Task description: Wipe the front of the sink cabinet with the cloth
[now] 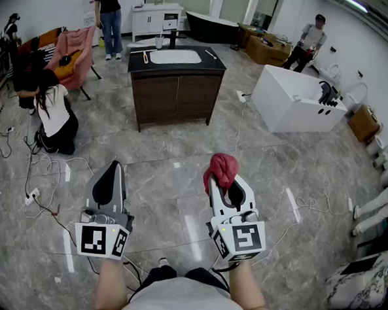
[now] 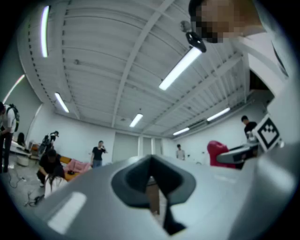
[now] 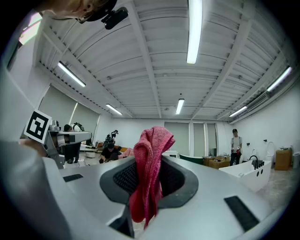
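Here, far from the sink cabinet (image 1: 178, 99), our right gripper (image 1: 226, 186) pinches the cloth (image 1: 222, 168), left gripper (image 1: 112, 173) closed empty; rubbing might tug it loose.

Red cloth (image 1: 222, 169), dark brown sink cabinet (image 1: 178, 94), grey marbled floor (image 1: 179, 183)

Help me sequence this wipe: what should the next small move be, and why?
Probably a step forward toward the sink cabinet, with the right gripper held up. The red cloth is already clamped in that gripper, so no pick-up is needed, but the cabinet's wooden front stands well across the floor, seemingly out of reach. The left gripper is shut and empty.
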Tool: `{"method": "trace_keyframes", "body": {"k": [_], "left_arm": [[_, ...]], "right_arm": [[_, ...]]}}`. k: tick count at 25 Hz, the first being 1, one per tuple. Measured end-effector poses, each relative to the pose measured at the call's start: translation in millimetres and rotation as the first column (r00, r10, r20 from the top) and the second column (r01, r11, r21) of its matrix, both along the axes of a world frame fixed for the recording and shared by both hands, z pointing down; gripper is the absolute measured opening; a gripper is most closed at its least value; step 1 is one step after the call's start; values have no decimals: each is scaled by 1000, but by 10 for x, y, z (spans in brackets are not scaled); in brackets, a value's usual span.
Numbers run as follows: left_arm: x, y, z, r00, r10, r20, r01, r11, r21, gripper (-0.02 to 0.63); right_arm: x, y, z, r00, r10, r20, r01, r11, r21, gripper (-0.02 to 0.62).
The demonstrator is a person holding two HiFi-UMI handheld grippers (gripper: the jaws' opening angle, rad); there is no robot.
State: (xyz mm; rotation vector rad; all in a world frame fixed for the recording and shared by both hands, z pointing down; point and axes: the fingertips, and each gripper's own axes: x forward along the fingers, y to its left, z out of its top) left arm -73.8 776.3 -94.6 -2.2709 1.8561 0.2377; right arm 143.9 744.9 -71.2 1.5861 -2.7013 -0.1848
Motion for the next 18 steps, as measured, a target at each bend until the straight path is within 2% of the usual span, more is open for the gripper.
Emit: {"method": "trace_keyframes", "body": {"k": [13,18], "left_arm": [[-354,89,-58,1000,-1,-15,1,1000,23,5],[-435,-90,-12,999,6,-38,-5,1000,23,5]], "right_arm": [[-335,27,-59,999,-18,31,18,1000,18,92],[-405,-94,-55,1000,-22,20,21,999,32,92]]}}
